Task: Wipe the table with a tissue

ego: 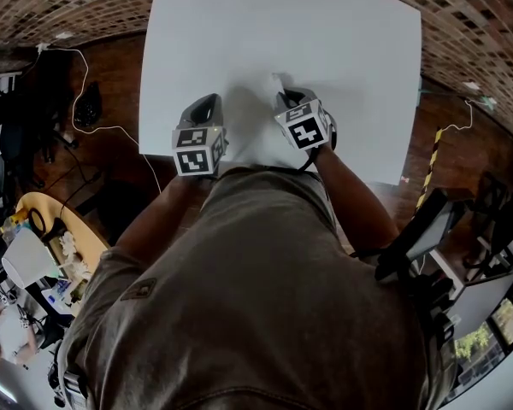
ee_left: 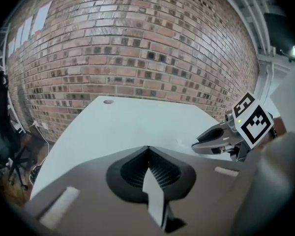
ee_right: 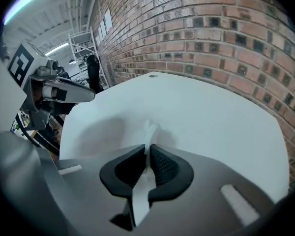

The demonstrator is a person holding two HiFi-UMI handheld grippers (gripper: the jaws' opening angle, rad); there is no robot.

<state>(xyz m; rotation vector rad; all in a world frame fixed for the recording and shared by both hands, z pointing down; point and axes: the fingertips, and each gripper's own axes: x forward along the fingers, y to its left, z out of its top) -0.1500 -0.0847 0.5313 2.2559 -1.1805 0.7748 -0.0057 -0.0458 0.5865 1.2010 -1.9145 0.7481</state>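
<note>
Our right gripper (ee_right: 148, 147) has its fingers clamped on the tissue (ee_right: 150, 128). That is plain in its own view, but the head view shows only a white scrap against the worktop (ego: 325, 32). The left gripper (ee_left: 147, 149), in its own view, has its fingers together on nothing.

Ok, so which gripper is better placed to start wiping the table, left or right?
Right, probably. The right gripper is shut on the tissue, out over the table. The left gripper is shut with nothing between its jaws.

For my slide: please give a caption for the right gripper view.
Right gripper holding a white tissue at the white table.
</note>
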